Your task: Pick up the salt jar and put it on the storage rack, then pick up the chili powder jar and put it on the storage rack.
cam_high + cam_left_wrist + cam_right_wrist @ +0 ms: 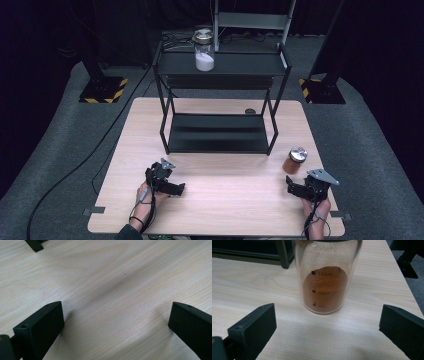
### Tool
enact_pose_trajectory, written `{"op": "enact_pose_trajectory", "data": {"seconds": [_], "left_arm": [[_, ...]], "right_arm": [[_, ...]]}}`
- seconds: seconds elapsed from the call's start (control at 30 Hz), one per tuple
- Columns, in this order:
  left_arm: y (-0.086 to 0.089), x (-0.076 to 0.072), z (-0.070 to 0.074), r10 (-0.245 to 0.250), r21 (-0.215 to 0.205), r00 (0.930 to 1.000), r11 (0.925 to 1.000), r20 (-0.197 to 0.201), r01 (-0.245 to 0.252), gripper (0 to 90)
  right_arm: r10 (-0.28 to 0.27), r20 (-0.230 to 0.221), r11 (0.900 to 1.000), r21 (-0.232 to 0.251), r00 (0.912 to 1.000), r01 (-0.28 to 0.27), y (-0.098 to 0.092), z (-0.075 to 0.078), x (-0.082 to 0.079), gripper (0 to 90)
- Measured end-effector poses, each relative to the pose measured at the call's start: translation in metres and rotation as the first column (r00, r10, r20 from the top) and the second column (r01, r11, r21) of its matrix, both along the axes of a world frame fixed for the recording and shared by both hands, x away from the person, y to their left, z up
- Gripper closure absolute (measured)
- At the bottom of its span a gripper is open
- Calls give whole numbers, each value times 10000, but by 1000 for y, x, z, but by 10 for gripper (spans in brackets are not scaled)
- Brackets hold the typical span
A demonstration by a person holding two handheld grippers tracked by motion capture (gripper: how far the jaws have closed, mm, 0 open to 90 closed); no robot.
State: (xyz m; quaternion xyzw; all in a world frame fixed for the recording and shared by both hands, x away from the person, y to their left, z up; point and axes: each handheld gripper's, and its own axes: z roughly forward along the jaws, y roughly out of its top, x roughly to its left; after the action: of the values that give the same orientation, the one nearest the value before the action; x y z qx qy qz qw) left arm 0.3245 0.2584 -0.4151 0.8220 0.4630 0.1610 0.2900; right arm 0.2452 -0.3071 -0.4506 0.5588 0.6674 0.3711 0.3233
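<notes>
1. The right gripper [295, 187] is hovering low over the near right part of the worktop [225, 200], its fingers [252, 327] spread wide with nothing between them.
2. The jar of orange-brown powder [325, 287] is standing upright on the worktop just beyond those fingers, centred on the gap but not touching either one; in the high view the jar [295, 161] is sitting near the right edge, right of the black rack's [218, 132] near right leg.
3. The left gripper [172, 187] is resting at the near left, its fingers [42, 325] likewise spread over bare wood.
4. A second jar holding white powder [204, 50] is standing on the rack's top shelf, well apart from both grippers.
</notes>
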Motion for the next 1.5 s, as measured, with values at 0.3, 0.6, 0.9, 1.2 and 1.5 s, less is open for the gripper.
{"op": "enact_pose_trajectory", "data": {"seconds": [0.3, 0.6, 0.9, 1.2, 1.5], "left_arm": [[9, -19, -19, 110, -602, 9953, 9982, 962, -52, 0], [11, -21, -22, 116, -678, 9941, 9977, 1082, -43, 0], [11, -21, -22, 121, -676, 9940, 9977, 1090, -47, 0], [11, -21, -22, 122, -677, 9939, 9977, 1094, -48, 0], [10, -21, -22, 162, -693, 9938, 9976, 1097, -86, 0]], "right_arm": [[-3, -78, 9999, -147, 10000, 2, 3, 1, 1, 0], [-9, -82, 9999, -129, 10000, 8, 3, 1, 1, 0], [8, -98, 9999, -109, 10000, -9, 2, 1, 1, 0], [62, -119, 9999, -144, 9999, -63, 2, 1, 1, 0], [116, -259, 9992, -374, 9996, -125, 6, 3, 3, 0]]}}
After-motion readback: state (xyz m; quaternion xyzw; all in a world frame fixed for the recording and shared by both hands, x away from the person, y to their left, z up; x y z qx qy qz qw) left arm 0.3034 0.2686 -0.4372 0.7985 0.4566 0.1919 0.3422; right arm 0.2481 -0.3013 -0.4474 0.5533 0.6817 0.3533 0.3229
